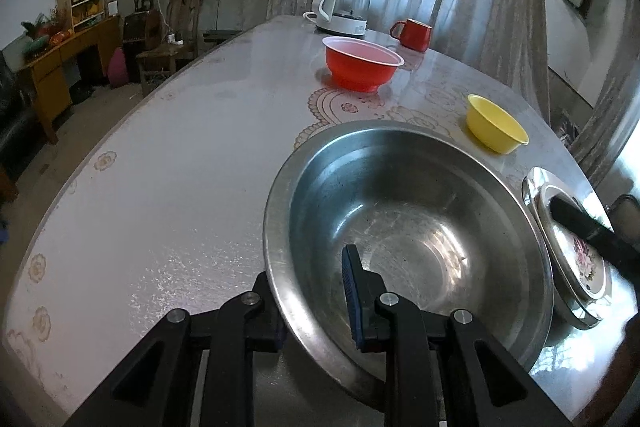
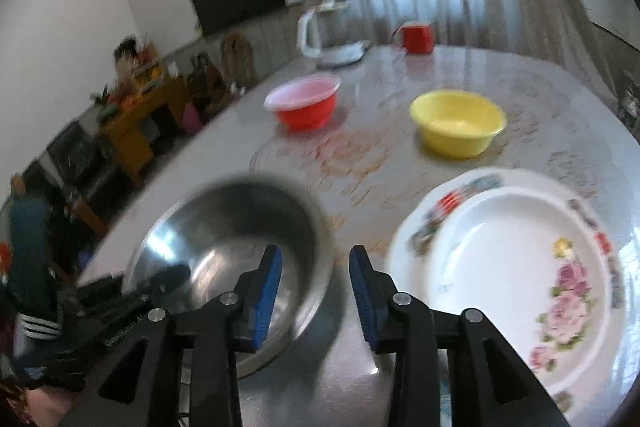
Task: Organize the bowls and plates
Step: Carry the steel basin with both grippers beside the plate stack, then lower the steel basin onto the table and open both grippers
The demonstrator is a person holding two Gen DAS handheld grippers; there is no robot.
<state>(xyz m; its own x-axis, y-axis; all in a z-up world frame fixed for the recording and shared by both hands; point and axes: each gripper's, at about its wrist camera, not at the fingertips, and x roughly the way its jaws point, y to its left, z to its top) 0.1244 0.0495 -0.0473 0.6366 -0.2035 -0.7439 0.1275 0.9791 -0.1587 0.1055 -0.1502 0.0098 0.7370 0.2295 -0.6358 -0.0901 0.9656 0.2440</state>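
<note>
Left gripper [image 1: 310,301] clamped on near rim of steel bowl [image 1: 408,227], one pad inside, other outside wall. Right gripper [image 2: 314,291] parted, nothing between pads, over bare table [image 2: 400,147] in gap between steel bowl and floral plate [image 2: 520,267]. Plate sits just right of bowl. Red bowl [image 1: 362,63] and yellow bowl [image 1: 496,125] further back, well apart. Kettle [image 1: 344,7], red mug [image 1: 412,33] at far edge.

Both grippers same build: left gripper [image 1: 316,291] and right gripper [image 2: 315,303] w/ matte black angular linkage arms, triangular cutouts, round silver pivot screws, ribbed blue pads [image 2: 267,303] on fingers. White lettering on black body in right wrist view, unreadable.
</note>
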